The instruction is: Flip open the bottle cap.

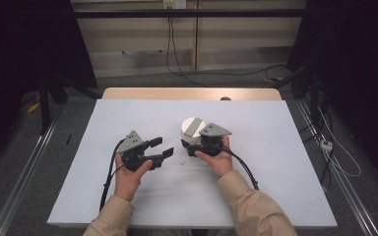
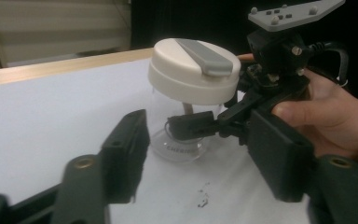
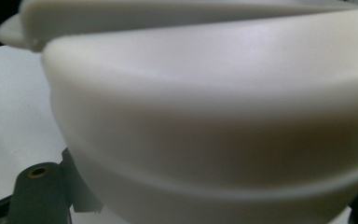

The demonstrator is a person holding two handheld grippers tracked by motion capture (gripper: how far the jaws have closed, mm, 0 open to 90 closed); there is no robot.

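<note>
A clear jar (image 2: 179, 135) with a white lid (image 1: 193, 127) stands right of the table's (image 1: 275, 162) middle. The right gripper (image 1: 191, 146) is clamped on the jar's glass below the lid. Just left of it, the left gripper (image 1: 158, 149) has its jaws apart around nothing. Dark specks (image 2: 203, 198), perhaps crumbs, lie near the jar.

A desk (image 1: 128, 196) with a white top and a pale wooden far edge carries a clear jar (image 2: 179, 140) with a white lid (image 1: 193, 126), standing upright a little beyond the desk's middle. A few small dark specks (image 2: 203, 198) lie on the white surface just beside the jar, on its near side.
</note>
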